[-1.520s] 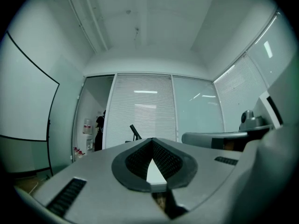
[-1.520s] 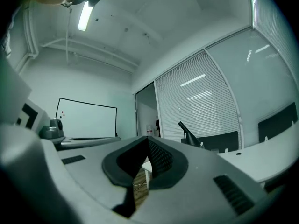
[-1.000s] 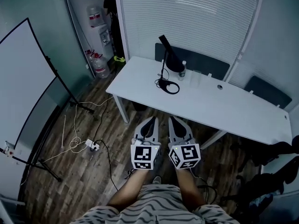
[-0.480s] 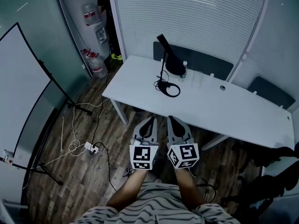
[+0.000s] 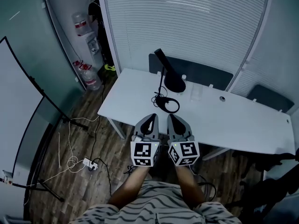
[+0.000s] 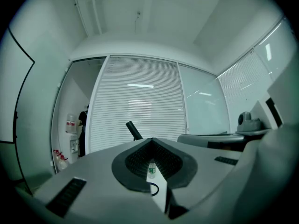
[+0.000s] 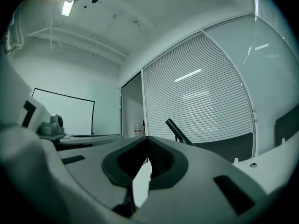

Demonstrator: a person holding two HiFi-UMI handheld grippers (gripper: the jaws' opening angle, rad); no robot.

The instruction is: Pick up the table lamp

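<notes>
Far left, a whiteboard (image 5: pixel 18 106) on its stand; below it, on the wood floor, a power strip (image 5: pixel 88 163) with loose cord. Farther back, a water jug (image 5: pixel 91 78) on the floor. Toward the back-left part of the white table (image 5: pixel 243 120), the black table lamp (image 5: pixel 174 82), upright and untouched, with a black cable (image 5: pixel 168 104) coiled just in front and a small bottle (image 6: pixel 151 169) beside it. At the table's near edge, side by side: left gripper (image 5: pixel 150 120), jaws pressed together on nothing; right gripper (image 5: pixel 172 119), likewise closed and empty. Both well apart from the lamp.
</notes>
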